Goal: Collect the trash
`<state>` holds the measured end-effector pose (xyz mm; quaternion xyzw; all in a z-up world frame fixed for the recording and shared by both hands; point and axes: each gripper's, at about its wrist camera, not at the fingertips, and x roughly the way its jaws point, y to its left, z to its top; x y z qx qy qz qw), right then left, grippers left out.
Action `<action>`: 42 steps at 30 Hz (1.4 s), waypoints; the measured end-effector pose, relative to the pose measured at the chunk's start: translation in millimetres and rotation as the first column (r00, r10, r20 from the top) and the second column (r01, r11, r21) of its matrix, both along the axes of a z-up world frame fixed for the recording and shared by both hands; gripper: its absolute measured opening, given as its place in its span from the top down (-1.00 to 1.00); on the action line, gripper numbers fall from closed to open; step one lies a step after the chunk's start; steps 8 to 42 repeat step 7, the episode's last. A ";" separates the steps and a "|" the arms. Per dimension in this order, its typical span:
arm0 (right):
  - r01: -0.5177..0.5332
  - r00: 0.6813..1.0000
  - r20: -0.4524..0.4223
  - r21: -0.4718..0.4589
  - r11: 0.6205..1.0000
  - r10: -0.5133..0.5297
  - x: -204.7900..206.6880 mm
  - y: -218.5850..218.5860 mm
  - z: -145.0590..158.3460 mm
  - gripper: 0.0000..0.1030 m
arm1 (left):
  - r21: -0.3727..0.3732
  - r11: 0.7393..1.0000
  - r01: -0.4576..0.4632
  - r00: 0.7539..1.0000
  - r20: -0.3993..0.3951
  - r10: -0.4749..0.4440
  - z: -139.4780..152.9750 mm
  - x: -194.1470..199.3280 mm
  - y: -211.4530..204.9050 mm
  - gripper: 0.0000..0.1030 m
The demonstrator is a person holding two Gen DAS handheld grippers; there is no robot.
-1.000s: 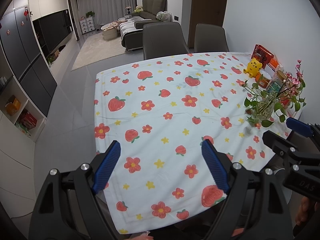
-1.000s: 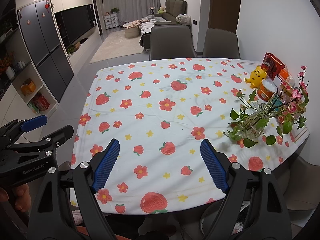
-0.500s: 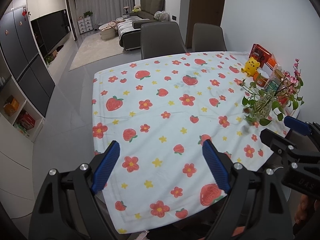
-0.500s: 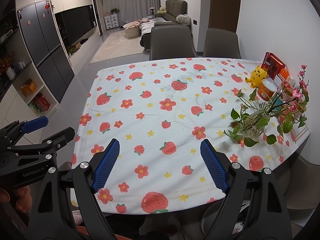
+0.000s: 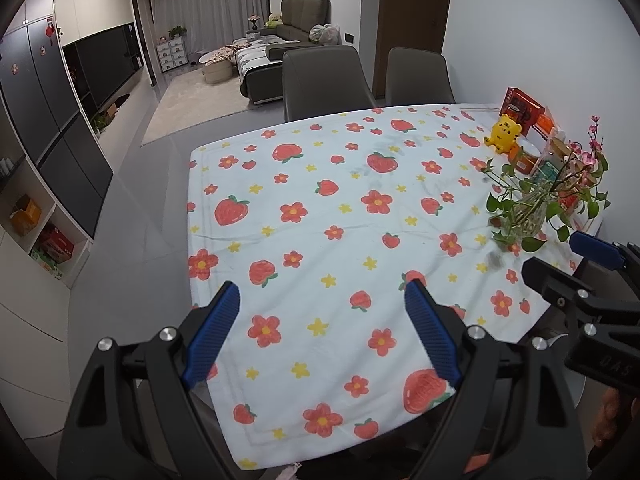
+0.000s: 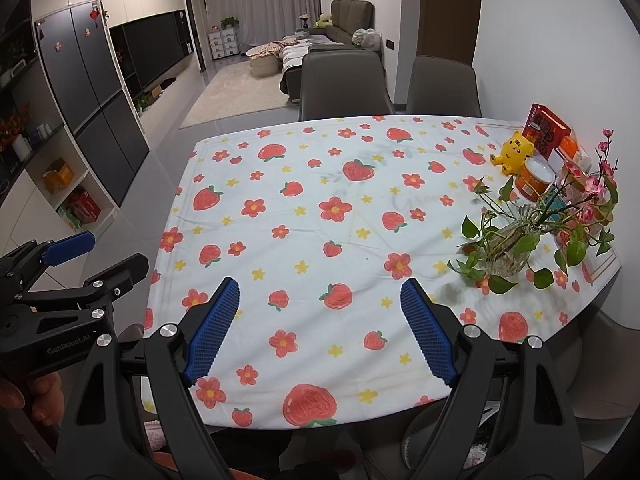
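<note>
My left gripper (image 5: 322, 300) is open and empty, held above the near edge of a table with a white strawberry-and-flower cloth (image 5: 340, 216). My right gripper (image 6: 320, 298) is open and empty too, over the same near edge. Each gripper shows at the side of the other's view: the right one in the left wrist view (image 5: 560, 264), the left one in the right wrist view (image 6: 96, 252). I see no loose trash on the cloth in either view.
A glass vase of green vines and pink blossoms (image 6: 512, 248) stands at the table's right side. Behind it are a yellow bear toy (image 6: 514, 152), an orange tub (image 6: 534, 180) and red boxes (image 6: 546, 130). Two grey chairs (image 6: 344, 84) stand at the far side.
The left wrist view has shifted slightly, so the table sits a little higher and to the left. The right gripper has barely moved. Both grippers stay open.
</note>
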<state>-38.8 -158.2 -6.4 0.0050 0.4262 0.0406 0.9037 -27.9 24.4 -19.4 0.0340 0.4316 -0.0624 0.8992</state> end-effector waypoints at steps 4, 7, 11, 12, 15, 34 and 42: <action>0.001 1.000 0.000 0.001 1.000 -0.001 0.0 -0.8 -0.7 -0.55 | -0.012 1.000 -0.011 1.000 -0.007 0.011 1.5 4.8 2.2 -0.64; 0.000 1.000 0.000 0.001 1.000 0.000 -0.2 -1.3 -0.9 -0.55 | -0.019 1.000 -0.014 1.000 -0.013 0.014 1.0 5.4 2.9 -0.64; 0.000 1.000 0.000 0.001 1.000 0.000 -0.2 -1.3 -0.9 -0.55 | -0.019 1.000 -0.014 1.000 -0.013 0.014 1.0 5.4 2.9 -0.64; 0.000 1.000 0.000 0.001 1.000 0.000 -0.2 -1.3 -0.9 -0.55 | -0.019 1.000 -0.014 1.000 -0.013 0.014 1.0 5.4 2.9 -0.64; 0.000 1.000 0.000 0.001 1.000 0.000 -0.2 -1.3 -0.9 -0.55 | -0.019 1.000 -0.014 1.000 -0.013 0.014 1.0 5.4 2.9 -0.64; 0.000 1.000 0.000 0.001 1.000 0.000 -0.2 -1.3 -0.9 -0.55 | -0.019 1.000 -0.014 1.000 -0.013 0.014 1.0 5.4 2.9 -0.64; 0.000 1.000 0.000 0.001 1.000 0.000 -0.2 -1.3 -0.9 -0.55 | -0.019 1.000 -0.014 1.000 -0.013 0.014 1.0 5.4 2.9 -0.64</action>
